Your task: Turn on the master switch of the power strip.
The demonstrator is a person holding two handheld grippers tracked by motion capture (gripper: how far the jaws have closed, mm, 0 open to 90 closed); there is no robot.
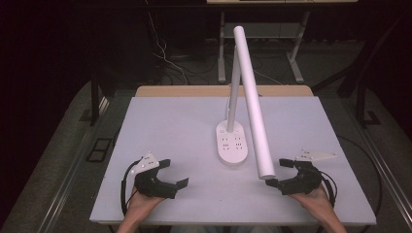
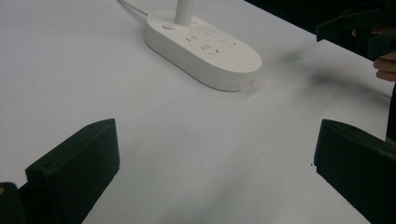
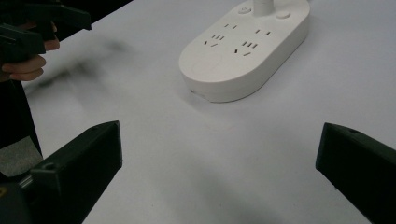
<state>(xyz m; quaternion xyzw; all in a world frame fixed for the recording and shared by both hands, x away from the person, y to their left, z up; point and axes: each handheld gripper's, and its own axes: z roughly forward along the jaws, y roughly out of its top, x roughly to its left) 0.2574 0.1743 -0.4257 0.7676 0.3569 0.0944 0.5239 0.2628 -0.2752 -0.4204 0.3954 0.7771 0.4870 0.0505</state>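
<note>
I have the left gripper (image 1: 175, 173) near the front left of the table (image 1: 165, 121), its jaws spread wide with nothing between them, pointing right toward the middle. In the left gripper view both black jaws sit apart over bare white tabletop. My right gripper (image 1: 279, 173) rests near the front right, jaws also spread and empty, pointing left. Each is held by a hand coming in from the near edge; the left hand (image 1: 141, 201) and right hand (image 1: 316, 199) rest low at the table's front.

Between the two grippers, a little farther in, stands a white desk lamp. Its oval base (image 1: 231, 143) lies flat on the table and carries socket slots and round buttons on top, plain in the right gripper view (image 3: 245, 46) and the left gripper view (image 2: 203, 46). A thin stem (image 1: 233, 87) rises from the far end of the base. The long white lamp head (image 1: 251, 102) slants down toward the near right, its lower end hanging just beside my right gripper's jaws. A white cord (image 2: 133, 7) runs off from the far end of the base.
</note>
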